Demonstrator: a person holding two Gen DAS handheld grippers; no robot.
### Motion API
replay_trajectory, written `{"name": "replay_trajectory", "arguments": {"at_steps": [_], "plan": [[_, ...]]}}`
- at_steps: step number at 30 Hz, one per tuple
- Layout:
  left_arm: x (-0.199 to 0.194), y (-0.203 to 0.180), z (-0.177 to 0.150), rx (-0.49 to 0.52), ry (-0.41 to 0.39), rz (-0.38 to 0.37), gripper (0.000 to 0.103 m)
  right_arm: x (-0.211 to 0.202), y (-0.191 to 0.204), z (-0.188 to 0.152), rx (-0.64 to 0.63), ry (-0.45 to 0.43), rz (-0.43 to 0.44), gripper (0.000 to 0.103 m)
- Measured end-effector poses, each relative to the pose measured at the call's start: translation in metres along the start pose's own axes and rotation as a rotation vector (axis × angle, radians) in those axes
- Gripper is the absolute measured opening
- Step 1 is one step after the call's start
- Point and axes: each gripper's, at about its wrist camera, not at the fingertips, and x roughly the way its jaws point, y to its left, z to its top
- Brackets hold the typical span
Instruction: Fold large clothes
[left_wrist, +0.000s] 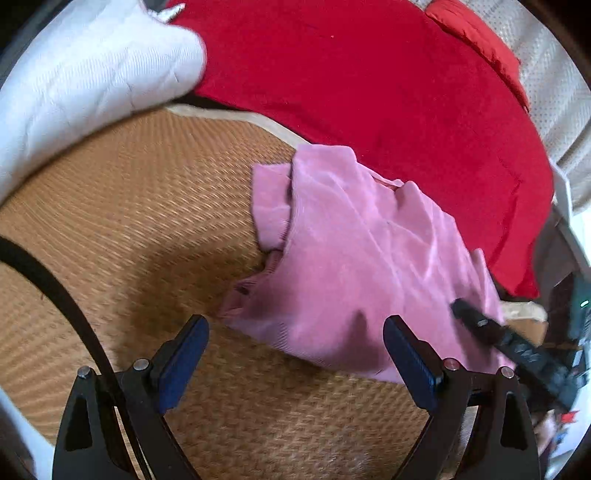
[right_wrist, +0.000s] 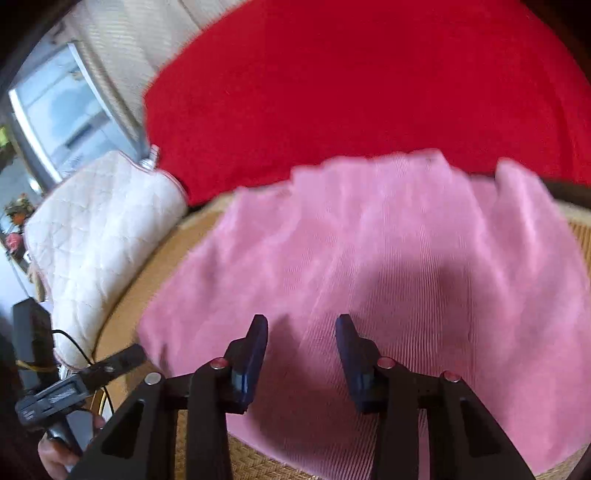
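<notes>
A pink ribbed garment lies partly folded on a woven straw mat; it fills the middle of the right wrist view. My left gripper is open and empty, hovering over the mat at the garment's near left edge. My right gripper is open with a narrower gap, hovering just above the pink cloth and holding nothing. It also shows in the left wrist view at the garment's right edge. The left gripper shows in the right wrist view at the lower left.
A red blanket covers the far side beyond the mat, also in the right wrist view. A white quilted pillow lies at the left, seen too in the right wrist view. A window is at far left.
</notes>
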Motion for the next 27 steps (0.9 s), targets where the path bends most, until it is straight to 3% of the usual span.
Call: {"name": "replay_trajectory", "arguments": {"at_steps": [4,6,8,10,12,14,15,19,21,22,23,27], "plan": [[0.009,0.007,0.003,-0.051,-0.03,-0.078,0.095,-0.001,-0.014,0.003,0.069,0.012,0.053,0.035],[0.01,0.007,0.005,-0.051,-0.06,-0.105,0.087,-0.001,-0.023,0.003,0.11,0.02,0.09,0.031],[0.01,0.005,0.005,-0.031,-0.086,-0.112,0.07,-0.001,-0.03,0.004,0.137,0.028,0.108,0.03],[0.017,0.002,0.008,-0.017,-0.1,-0.102,0.063,0.0,-0.034,0.003,0.153,0.033,0.125,0.03],[0.02,0.003,0.007,-0.045,-0.113,-0.117,0.064,0.0,-0.033,0.004,0.162,0.037,0.136,0.03],[0.023,0.002,0.007,-0.058,-0.11,-0.135,0.082,0.0,-0.033,0.004,0.156,0.038,0.137,0.03],[0.02,0.007,0.009,-0.07,-0.109,-0.151,0.087,0.001,-0.032,0.004,0.154,0.038,0.137,0.03],[0.027,0.0,0.014,-0.091,-0.108,-0.149,0.089,0.001,-0.033,0.004,0.161,0.042,0.149,0.03],[0.031,-0.004,0.018,-0.081,-0.116,-0.145,0.08,0.001,-0.035,0.003,0.171,0.043,0.16,0.03],[0.034,-0.006,0.02,-0.074,-0.119,-0.134,0.056,0.001,-0.036,0.003,0.172,0.043,0.163,0.03],[0.036,-0.008,0.023,-0.061,-0.121,-0.12,0.043,0.001,-0.036,0.003,0.171,0.044,0.164,0.03],[0.035,-0.011,0.029,-0.054,-0.149,-0.161,0.038,0.0,-0.037,0.003,0.171,0.049,0.171,0.03]]}}
